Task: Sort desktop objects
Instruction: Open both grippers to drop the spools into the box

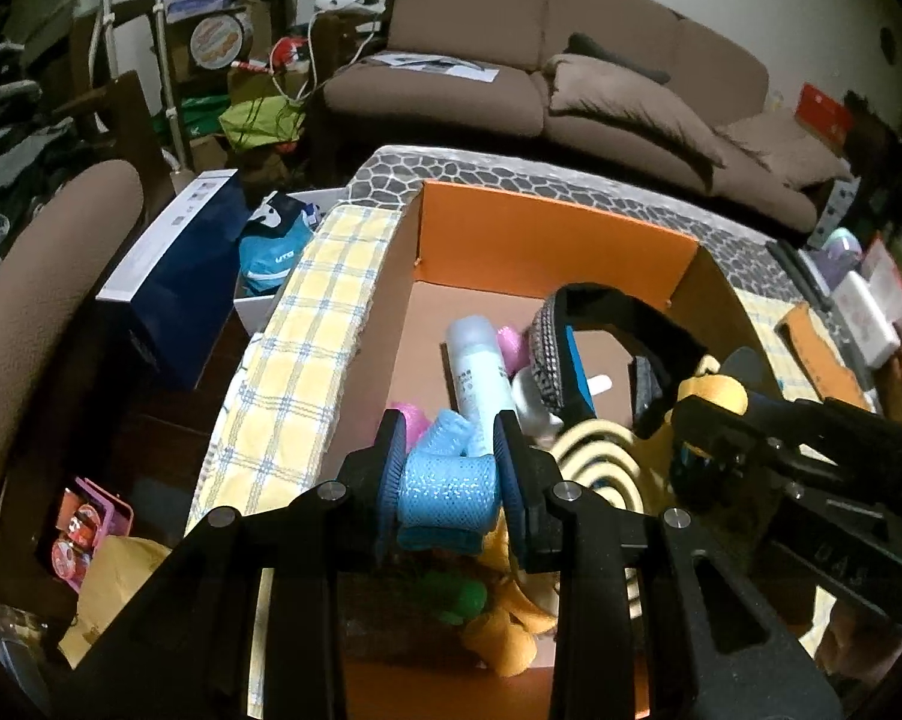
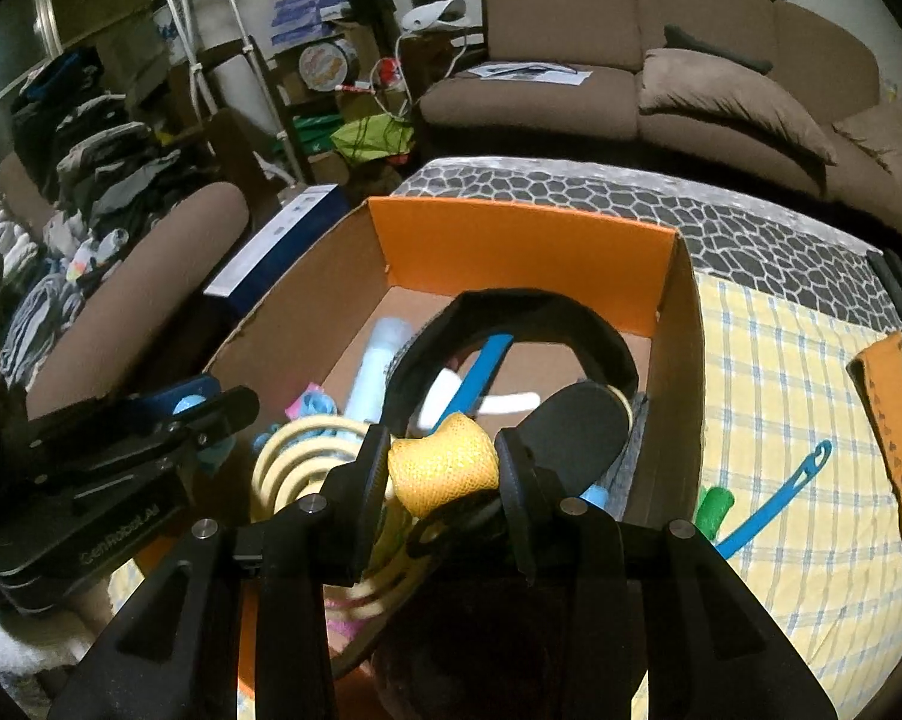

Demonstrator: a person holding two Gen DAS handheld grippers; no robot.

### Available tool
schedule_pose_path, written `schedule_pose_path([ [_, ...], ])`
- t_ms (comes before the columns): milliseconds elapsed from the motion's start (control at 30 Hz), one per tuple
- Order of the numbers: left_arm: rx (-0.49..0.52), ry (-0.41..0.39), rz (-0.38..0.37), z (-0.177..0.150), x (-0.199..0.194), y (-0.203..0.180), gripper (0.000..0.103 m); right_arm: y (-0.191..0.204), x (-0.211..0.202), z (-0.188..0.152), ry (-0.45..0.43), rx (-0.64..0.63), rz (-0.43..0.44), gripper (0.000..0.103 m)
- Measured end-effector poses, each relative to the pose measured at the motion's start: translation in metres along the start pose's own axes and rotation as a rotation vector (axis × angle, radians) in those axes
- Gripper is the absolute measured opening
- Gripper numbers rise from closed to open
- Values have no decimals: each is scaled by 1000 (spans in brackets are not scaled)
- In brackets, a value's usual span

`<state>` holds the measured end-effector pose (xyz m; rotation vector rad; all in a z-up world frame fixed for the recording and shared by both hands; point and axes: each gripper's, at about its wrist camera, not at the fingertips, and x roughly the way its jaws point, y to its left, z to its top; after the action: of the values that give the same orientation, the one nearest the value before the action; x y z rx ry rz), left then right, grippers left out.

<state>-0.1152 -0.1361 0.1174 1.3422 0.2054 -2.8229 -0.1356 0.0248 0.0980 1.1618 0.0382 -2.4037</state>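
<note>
The cardboard box [image 1: 547, 234] with orange inner walls stands on the worktop [image 2: 775, 396], which is covered by a yellow checked cloth, and it holds the sorted things: a pale blue bottle [image 1: 481, 372], a black headband [image 1: 607, 312], a cream spiral object [image 1: 601, 456] and pink pieces.

Only the right wrist view shows the cloth to the right of the box, where a blue plastic stick [image 2: 775, 498], a green roll [image 2: 715, 510] and an orange strip [image 2: 889, 438] lie. Only the left wrist view shows the floor to the left, with a dark blue carton [image 1: 180, 264] and a pink case [image 1: 84, 528].

Behind the worktop there is a brown sofa [image 1: 571, 60] with cushions, and a brown chair back and stacked boxes at the left.

The left tool [image 1: 447, 480] is over the near part of the box, and it is clamped on a blue mesh roll [image 1: 447, 489]. The right tool [image 2: 444, 474] is also above the box, just beside the left one, and it is clamped on a yellow mesh roll [image 2: 444, 468].
</note>
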Motion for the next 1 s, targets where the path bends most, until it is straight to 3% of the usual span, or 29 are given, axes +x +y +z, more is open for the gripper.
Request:
schedule_pose_path([
  [333, -19, 7, 14, 1, 12, 8, 30, 3, 17, 11, -13, 1, -3, 38],
  [400, -22, 1, 5, 2, 11, 8, 42, 0, 19, 12, -20, 16, -11, 40],
  [500, -31, -9, -14, 5, 8, 10, 48, -3, 19, 14, -32, 36, -11, 52],
  [767, -39, -35, -14, 9, -2, 11, 51, -5, 12, 15, -48, 40, -21, 56],
  [1000, -17, -55, -3, 11, -7, 5, 69, -8, 7, 15, -54, 39, -40, 65],
])
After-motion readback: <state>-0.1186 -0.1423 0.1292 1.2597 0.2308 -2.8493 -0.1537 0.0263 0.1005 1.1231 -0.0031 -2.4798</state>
